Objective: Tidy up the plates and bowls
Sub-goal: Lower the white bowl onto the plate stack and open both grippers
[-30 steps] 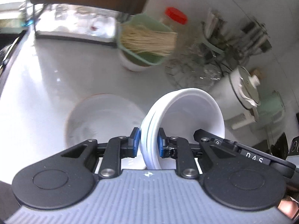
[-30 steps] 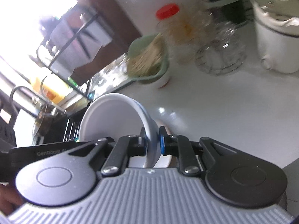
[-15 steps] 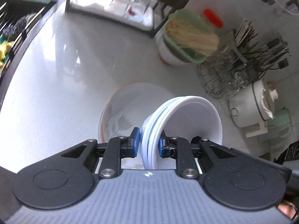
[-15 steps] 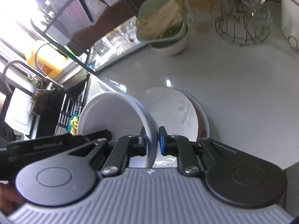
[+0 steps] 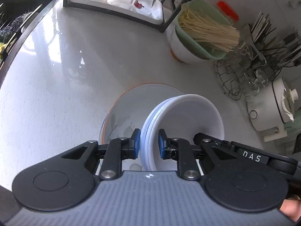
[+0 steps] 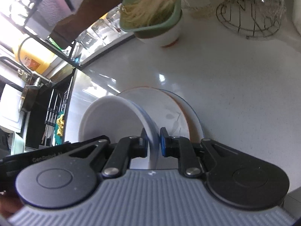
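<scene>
Both claws pinch one stack of white bowls [image 5: 188,120]: my left claw [image 5: 149,143] clamps its rim on one side, my right claw [image 6: 152,141] the opposite rim. The stack hangs tilted just above the plates [image 6: 169,103] on the tabletop [image 5: 56,79].

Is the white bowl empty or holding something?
Empty: the white bowl, gripped at opposite rims by left gripper and right gripper, shows a bare interior.
</scene>
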Tool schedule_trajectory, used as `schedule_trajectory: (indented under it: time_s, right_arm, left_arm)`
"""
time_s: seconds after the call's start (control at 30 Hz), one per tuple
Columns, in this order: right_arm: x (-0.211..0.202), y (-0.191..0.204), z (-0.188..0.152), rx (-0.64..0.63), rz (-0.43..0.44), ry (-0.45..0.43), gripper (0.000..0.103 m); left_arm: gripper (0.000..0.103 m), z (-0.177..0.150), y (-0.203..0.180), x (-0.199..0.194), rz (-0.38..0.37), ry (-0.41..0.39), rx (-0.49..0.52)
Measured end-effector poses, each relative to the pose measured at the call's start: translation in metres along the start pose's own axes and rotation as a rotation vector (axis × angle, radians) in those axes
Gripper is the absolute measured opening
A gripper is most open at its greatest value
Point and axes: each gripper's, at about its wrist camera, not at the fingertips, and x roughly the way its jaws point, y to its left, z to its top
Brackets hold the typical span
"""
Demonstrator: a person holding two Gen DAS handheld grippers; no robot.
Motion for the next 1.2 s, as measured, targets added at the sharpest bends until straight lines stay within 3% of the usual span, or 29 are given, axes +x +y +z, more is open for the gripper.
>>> schedule_trajectory:
  time_s: [0.23, 0.37, 0.43, 0.47, 0.5, 1.0, 1.2]
  right_arm:
    - [0.002, 0.001, 0.000, -0.025, -0.016, -0.017, 0.018]
    - [-0.002, 0.007, 0.000, -0.060, -0.054, -0.033, 0.018]
    - [-0.007, 0.010, 0.001, -0.072, -0.063, -0.045, 0.023]
    - [-0.011, 0.013, 0.001, -0.082, -0.073, -0.056, 0.030]
    - [-0.015, 0.015, 0.001, -0.088, -0.083, -0.070, 0.034]
    - [-0.123, 0.055, -0.024, -0.055, -0.102, -0.353, 0.035]
    - [-0.171, 0.073, -0.036, -0.102, -0.095, -0.470, 0.035]
  left_arm:
    - [0.023, 0.002, 0.002, 0.005, 0.038, 0.018, 0.026]
    - [0.030, 0.006, 0.000, -0.005, 0.074, 0.012, 0.065]
    - [0.033, 0.008, -0.003, -0.015, 0.075, -0.005, 0.091]
    - [0.033, 0.009, -0.005, -0.020, 0.073, -0.014, 0.103]
    - [0.033, 0.011, -0.007, -0.025, 0.065, -0.022, 0.115]
    - [0.034, 0.003, -0.048, -0.152, -0.043, -0.210, 0.351]
    - [0.035, -0.015, -0.053, -0.197, -0.020, -0.286, 0.379]
